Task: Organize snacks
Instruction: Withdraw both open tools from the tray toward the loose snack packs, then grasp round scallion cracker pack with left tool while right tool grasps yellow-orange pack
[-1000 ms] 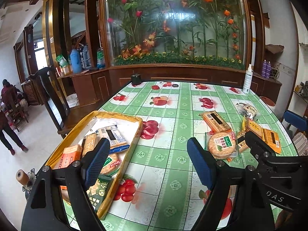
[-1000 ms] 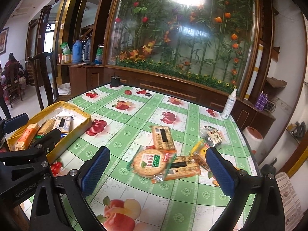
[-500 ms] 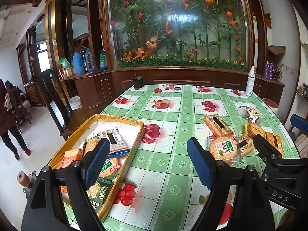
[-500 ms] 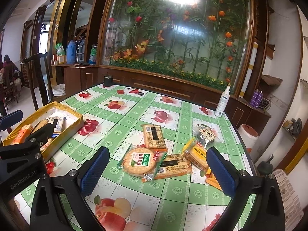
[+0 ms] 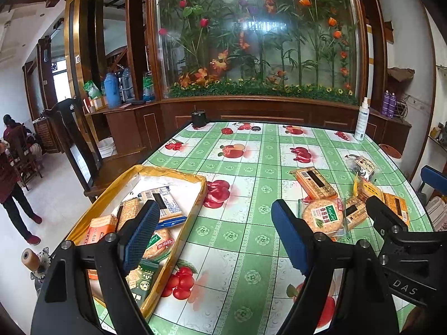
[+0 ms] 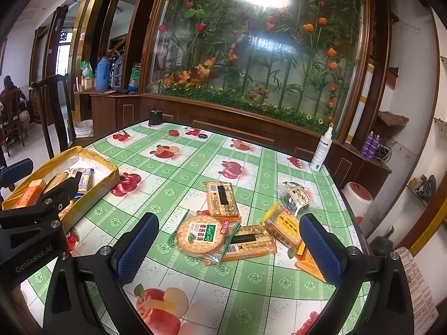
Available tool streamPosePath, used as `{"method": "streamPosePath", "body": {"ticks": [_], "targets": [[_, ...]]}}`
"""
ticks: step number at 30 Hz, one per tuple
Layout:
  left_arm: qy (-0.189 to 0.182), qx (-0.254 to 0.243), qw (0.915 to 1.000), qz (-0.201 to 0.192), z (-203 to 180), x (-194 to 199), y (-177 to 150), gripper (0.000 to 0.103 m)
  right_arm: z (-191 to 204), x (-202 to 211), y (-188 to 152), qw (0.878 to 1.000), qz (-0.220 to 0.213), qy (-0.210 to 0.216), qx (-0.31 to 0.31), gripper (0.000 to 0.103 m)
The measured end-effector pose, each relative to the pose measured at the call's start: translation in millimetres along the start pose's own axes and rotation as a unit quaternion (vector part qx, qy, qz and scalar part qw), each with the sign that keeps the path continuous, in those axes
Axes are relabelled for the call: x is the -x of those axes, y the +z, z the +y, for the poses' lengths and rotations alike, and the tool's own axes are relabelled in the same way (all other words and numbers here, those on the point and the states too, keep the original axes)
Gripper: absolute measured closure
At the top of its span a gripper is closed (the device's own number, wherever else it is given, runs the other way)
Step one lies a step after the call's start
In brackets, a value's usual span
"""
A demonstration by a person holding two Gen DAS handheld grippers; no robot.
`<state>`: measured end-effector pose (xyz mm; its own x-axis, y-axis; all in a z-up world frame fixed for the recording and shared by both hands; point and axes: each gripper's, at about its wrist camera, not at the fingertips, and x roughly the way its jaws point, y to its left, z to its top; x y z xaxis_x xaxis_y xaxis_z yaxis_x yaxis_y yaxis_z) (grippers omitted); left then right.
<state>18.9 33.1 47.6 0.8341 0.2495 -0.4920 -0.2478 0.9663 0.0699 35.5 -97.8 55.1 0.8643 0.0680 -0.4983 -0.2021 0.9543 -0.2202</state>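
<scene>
Loose snack packs lie on the right half of the fruit-print table (image 6: 178,176). Among them are a round cracker pack (image 6: 199,234) (image 5: 322,217), an orange rectangular pack (image 6: 222,198) (image 5: 315,182), a yellow pack (image 6: 282,226) and a dark bag (image 6: 297,196). At the table's left edge a yellow tray (image 5: 167,170) (image 6: 92,195) holds several packs. My left gripper (image 5: 215,234) is open and empty above the table just right of the tray. My right gripper (image 6: 229,248) is open and empty, hovering in front of the round cracker pack.
A white spray bottle (image 6: 321,153) and a small black cup (image 6: 155,117) stand at the table's far edge. A dark wooden chair (image 5: 75,145) is beside the tray. A person (image 5: 12,195) stands on the floor at far left. A glass flower screen rises behind.
Both grippers stay open at the same width. The views shift only slightly, and no snack has moved on the table.
</scene>
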Motion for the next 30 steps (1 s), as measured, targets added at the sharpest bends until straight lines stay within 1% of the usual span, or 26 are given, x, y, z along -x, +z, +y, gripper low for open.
{"method": "streamPosePath", "body": {"ticks": [13,24,27,30], "targets": [[-0.007,-0.002,0.9999,0.011,-5.2,-8.1,-2.9,0.02,-3.7,-5.8,-0.3,1.0,0.004,-0.009,0.005,0.001],[-0.007,-0.012,0.9995,0.027,-14.8,-21.8,-5.1,0.02,-12.3,-21.3,-7.0,1.0,0.018,-0.009,0.002,0.001],[-0.005,-0.016,0.999,0.042,-13.9,-32.2,-6.7,0.02,-20.5,-27.5,-12.9,1.0,0.024,-0.004,-0.001,0.001],[-0.009,-0.012,0.9982,0.059,-10.6,-44.9,-10.3,0.02,-40.0,-39.8,-25.9,0.999,0.043,0.017,-0.023,0.001]]}}
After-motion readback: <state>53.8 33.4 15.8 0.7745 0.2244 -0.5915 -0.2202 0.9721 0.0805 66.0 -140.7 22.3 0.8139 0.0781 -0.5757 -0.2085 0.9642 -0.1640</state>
